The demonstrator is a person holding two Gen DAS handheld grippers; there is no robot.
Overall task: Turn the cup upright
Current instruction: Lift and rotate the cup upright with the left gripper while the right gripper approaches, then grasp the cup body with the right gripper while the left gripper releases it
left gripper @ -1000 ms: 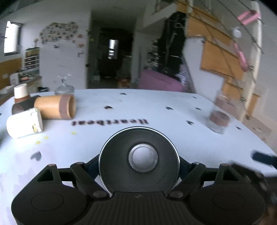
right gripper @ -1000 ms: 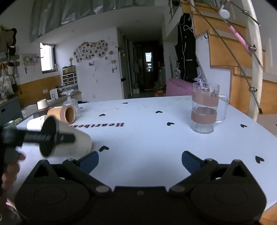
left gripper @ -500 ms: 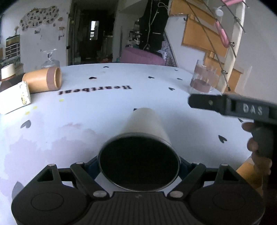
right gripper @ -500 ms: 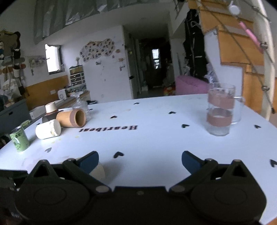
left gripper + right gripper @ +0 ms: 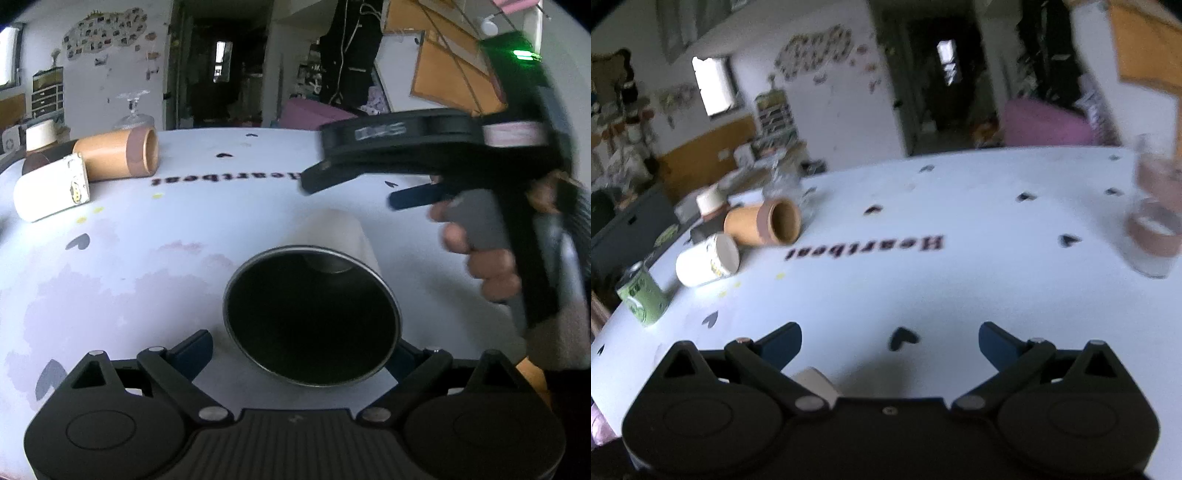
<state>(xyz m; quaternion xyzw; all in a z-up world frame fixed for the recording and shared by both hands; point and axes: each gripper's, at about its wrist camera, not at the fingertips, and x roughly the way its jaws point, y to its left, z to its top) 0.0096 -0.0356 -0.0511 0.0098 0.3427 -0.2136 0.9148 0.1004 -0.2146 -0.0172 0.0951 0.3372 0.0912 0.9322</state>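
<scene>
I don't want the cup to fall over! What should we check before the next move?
1. Cup upright: not ok. The cup is tipped, its open mouth facing the left camera.
2. Left tool gripping the cup: cannot tell. Bare table shows between its left finger and the rim.
3. Right tool free to help: ok. Its jaws stand wide with nothing between them.
4. Neighbours out of the way: ok. The tan cup and white cup lie far off to the left.
5. Glass mug out of the way: ok. It stands far off on the right.
</scene>
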